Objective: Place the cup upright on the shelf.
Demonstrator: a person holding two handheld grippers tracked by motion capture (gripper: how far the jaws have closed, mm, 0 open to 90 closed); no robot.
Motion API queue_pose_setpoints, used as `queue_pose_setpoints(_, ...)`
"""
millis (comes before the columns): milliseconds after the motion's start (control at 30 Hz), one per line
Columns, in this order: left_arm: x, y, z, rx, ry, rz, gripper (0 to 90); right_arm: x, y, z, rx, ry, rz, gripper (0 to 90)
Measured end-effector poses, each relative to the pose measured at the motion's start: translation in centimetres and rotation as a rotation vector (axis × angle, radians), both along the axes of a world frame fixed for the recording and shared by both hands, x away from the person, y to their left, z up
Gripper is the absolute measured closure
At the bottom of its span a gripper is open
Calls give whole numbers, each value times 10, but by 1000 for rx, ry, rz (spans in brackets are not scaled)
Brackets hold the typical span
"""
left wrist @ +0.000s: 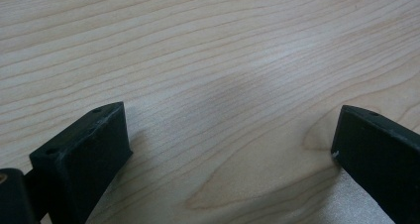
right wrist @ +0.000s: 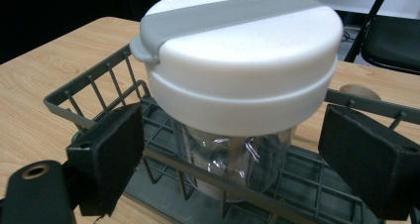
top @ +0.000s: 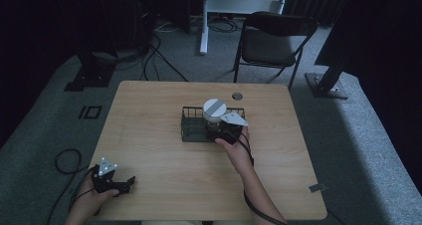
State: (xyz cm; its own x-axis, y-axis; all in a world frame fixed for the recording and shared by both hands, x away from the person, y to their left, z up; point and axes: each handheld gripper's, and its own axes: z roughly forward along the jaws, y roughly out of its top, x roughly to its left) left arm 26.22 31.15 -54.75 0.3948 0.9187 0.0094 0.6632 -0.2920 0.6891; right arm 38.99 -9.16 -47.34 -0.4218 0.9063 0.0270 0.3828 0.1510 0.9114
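Observation:
A clear jar [right wrist: 233, 162] with a white lid [right wrist: 242, 50] crossed by a grey band stands upright in a dark wire basket [right wrist: 99, 85] near the middle of the table; in the high view the jar [top: 214, 110] is at the right end of the basket [top: 191, 123]. My right gripper [top: 225, 128] [right wrist: 230, 159] is open, its jaws on either side of the jar's glass body and apart from it, just over the basket's near rail. My left gripper [top: 119, 182] [left wrist: 230, 144] rests open over bare wood at the table's front left corner.
The wooden table [top: 159, 165] has a round cable hole [top: 237, 96] behind the basket. A black folding chair [top: 271, 41] stands beyond the far edge. Cables [top: 64, 160] lie on the grey carpet at the left, and dark stand bases sit at both sides.

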Motion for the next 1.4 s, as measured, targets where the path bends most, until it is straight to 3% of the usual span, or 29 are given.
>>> queue_pose_setpoints(833, 0, 0, 0, 1, 0, 0, 17, -30, -24, 2, 19, -30, 11, 106)
queue_pose_setpoints(1400, 0, 0, 0, 0, 0, 0, 17, -47, -52, -14, 3, -18, -1, 106)
